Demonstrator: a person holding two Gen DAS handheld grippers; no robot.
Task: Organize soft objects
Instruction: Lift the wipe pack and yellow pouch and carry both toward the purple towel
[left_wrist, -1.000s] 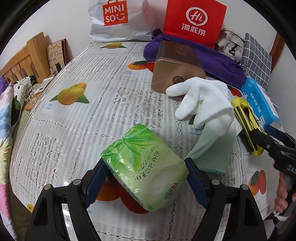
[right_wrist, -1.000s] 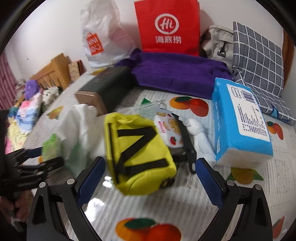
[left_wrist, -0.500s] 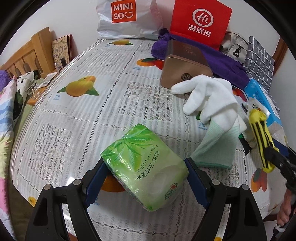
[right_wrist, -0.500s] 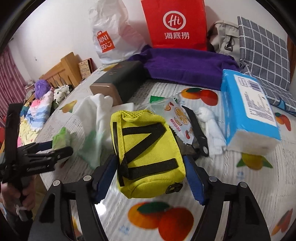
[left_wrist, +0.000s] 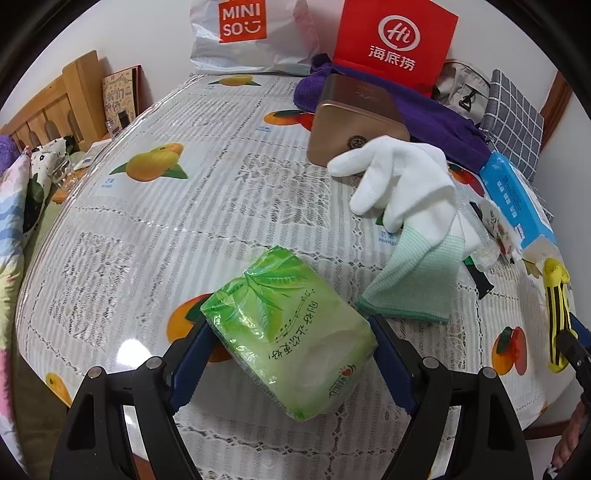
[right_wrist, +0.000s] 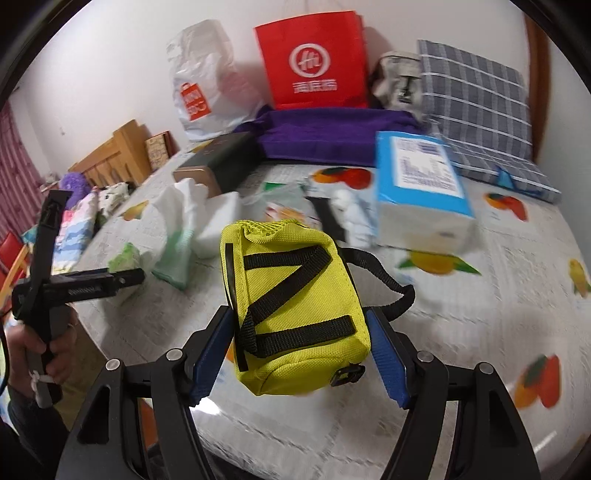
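Observation:
My left gripper (left_wrist: 286, 343) is shut on a green tissue pack (left_wrist: 280, 314), both blue pads pressing its sides just above the fruit-print table (left_wrist: 177, 229). My right gripper (right_wrist: 299, 325) is shut on a yellow pouch (right_wrist: 291, 288) with black straps, held clear of the tabletop; its black cord trails to the right. In the left wrist view the pouch (left_wrist: 556, 325) shows edge-on at the far right. A white glove with a green cuff (left_wrist: 402, 192) lies between the two grippers. The right wrist view shows the left gripper (right_wrist: 122, 275) at the left, in a person's hand.
A gold box (left_wrist: 354, 125) and a purple towel (left_wrist: 447, 125) lie behind the glove. At the right stands a blue tissue pack (right_wrist: 421, 181) beside small packets. A red bag (right_wrist: 314, 59), a white Miniso bag (left_wrist: 240, 33) and a plaid cushion (right_wrist: 476, 107) line the wall.
The right gripper's jaws closed onto the yellow pouch and carried it off the table, away from the glove toward the near right edge. The left gripper kept its hold on the green pack.

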